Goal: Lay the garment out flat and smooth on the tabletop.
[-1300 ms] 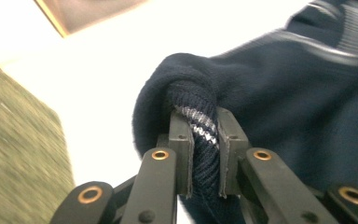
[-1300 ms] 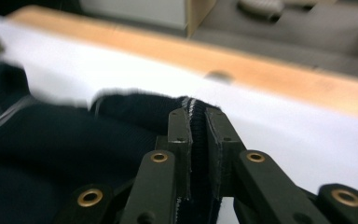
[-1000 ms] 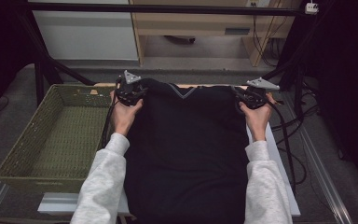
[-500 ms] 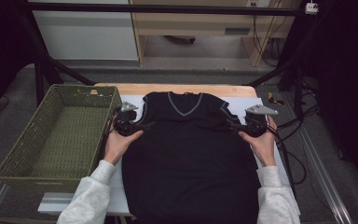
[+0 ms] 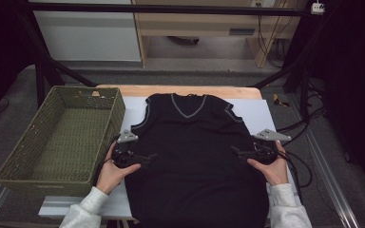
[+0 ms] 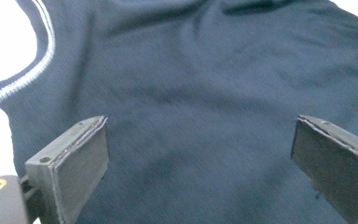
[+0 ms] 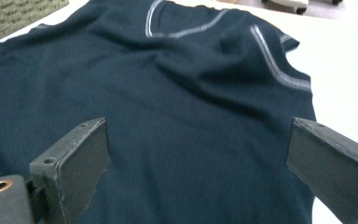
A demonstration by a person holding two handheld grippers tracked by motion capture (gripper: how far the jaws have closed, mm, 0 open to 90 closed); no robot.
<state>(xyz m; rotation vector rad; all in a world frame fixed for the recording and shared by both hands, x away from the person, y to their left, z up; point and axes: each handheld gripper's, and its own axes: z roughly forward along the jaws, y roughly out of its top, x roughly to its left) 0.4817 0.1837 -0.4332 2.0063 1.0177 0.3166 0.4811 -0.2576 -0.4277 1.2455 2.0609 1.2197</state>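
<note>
A dark sleeveless vest with grey trim at its V-neck and armholes lies spread flat on the white sheet. My left gripper hovers at the vest's left side below the armhole, pointing inward. My right gripper mirrors it at the right side. In the left gripper view the jaws stand wide apart over the fabric, and the right gripper shows the same. Both pairs of jaws have just been opening, with nothing pinched between them.
A green woven basket with nothing in it stands against the table's left side. The wooden table edge runs along the back. Cables trail off the right side, and black frame bars rise around the table.
Both grippers let go of the vest's shoulders and opened. Both hands drew back toward the person and down, from the far edge to the vest's sides. The vest now lies flat.
</note>
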